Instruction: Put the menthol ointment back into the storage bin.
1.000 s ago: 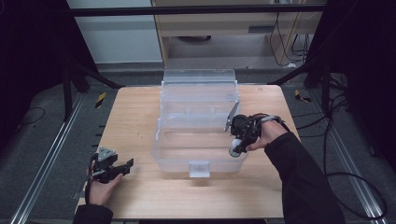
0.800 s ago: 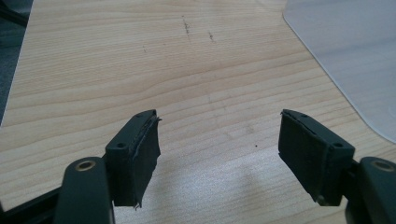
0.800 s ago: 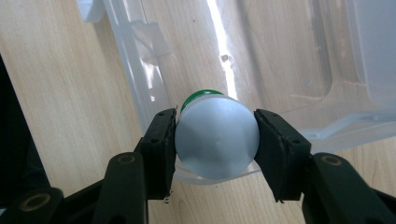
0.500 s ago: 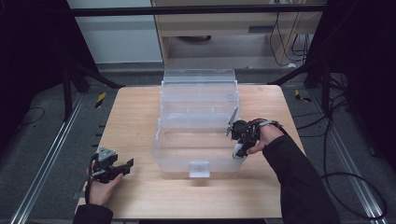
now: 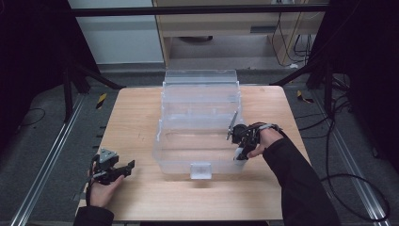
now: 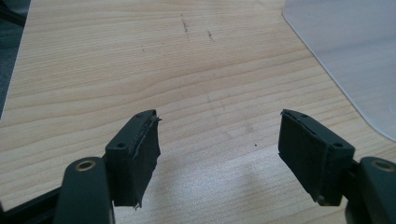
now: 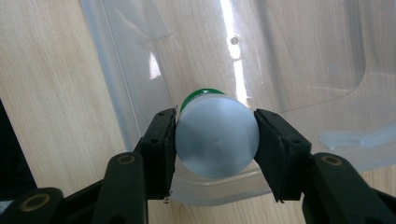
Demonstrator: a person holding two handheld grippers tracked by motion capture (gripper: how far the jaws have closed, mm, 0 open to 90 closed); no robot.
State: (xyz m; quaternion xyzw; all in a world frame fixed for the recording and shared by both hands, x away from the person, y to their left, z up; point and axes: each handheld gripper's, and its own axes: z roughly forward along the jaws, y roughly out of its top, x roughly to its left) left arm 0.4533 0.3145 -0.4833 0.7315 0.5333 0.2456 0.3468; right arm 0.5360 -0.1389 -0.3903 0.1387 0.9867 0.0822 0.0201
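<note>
- The right gripper (image 7: 215, 140) has its jaws clamped on a small white bottle (image 7: 217, 135) with a green band, held over the near right rim of the clear plastic bin (image 5: 200, 117).
- The left gripper (image 6: 219, 158) rests low over the bare worktop (image 5: 136, 117), jaws spread wide apart, well apart from the bin.

Left fingers (image 6: 135, 158) apart, right clamped.

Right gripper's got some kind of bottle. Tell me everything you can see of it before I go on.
The bottle is a small round container, pale bluish-white and plastic-looking, with a green band or cap at its far end. Its flat round end faces the right gripper view's camera. The right gripper clamps it, one black pad on each side. It hangs over the near right rim of the clear plastic bin; I cannot tell whether it touches the bin.
</note>
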